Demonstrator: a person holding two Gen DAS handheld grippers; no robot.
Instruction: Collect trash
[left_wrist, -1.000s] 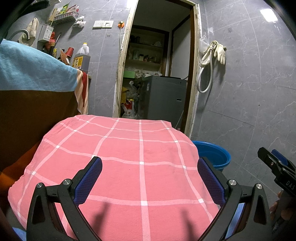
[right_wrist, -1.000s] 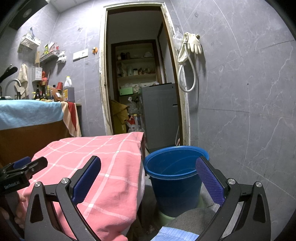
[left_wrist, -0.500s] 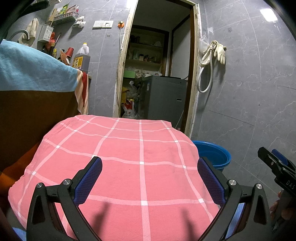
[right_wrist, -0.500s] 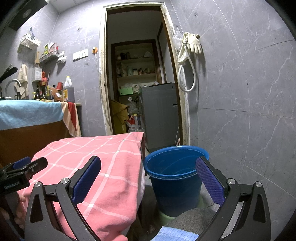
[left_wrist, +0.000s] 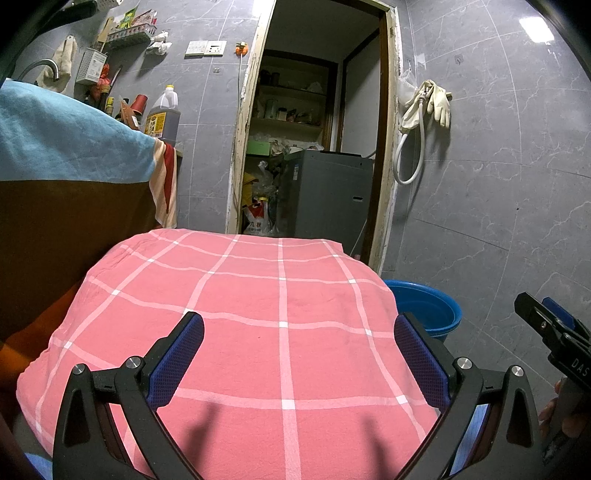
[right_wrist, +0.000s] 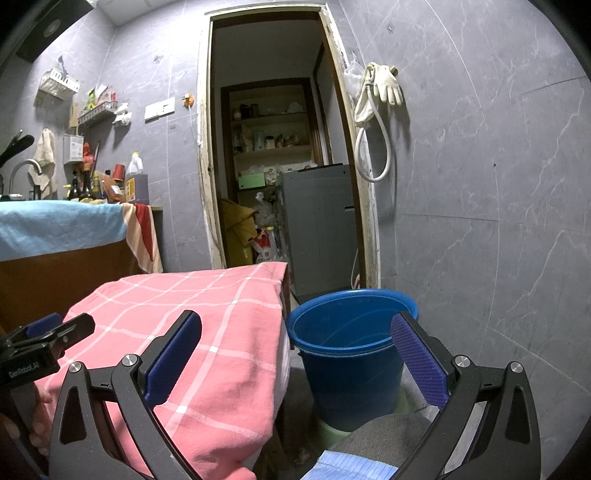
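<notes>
My left gripper (left_wrist: 297, 332) is open and empty, held over a table covered with a pink checked cloth (left_wrist: 258, 295). My right gripper (right_wrist: 295, 332) is open and empty, held off the table's right side and facing a blue bucket (right_wrist: 351, 354) on the floor. The bucket's rim also shows in the left wrist view (left_wrist: 424, 302), right of the table. The bucket looks empty inside. No trash piece shows on the cloth. The right gripper shows at the right edge of the left wrist view (left_wrist: 550, 332), and the left gripper at the left edge of the right wrist view (right_wrist: 40, 343).
A counter under a blue towel (left_wrist: 66, 140) stands to the left with bottles (left_wrist: 162, 114) on it. An open doorway (left_wrist: 314, 147) behind the table leads to a cluttered storeroom with a grey appliance (left_wrist: 328, 192). A hose and rubber gloves (right_wrist: 380, 96) hang on the tiled wall.
</notes>
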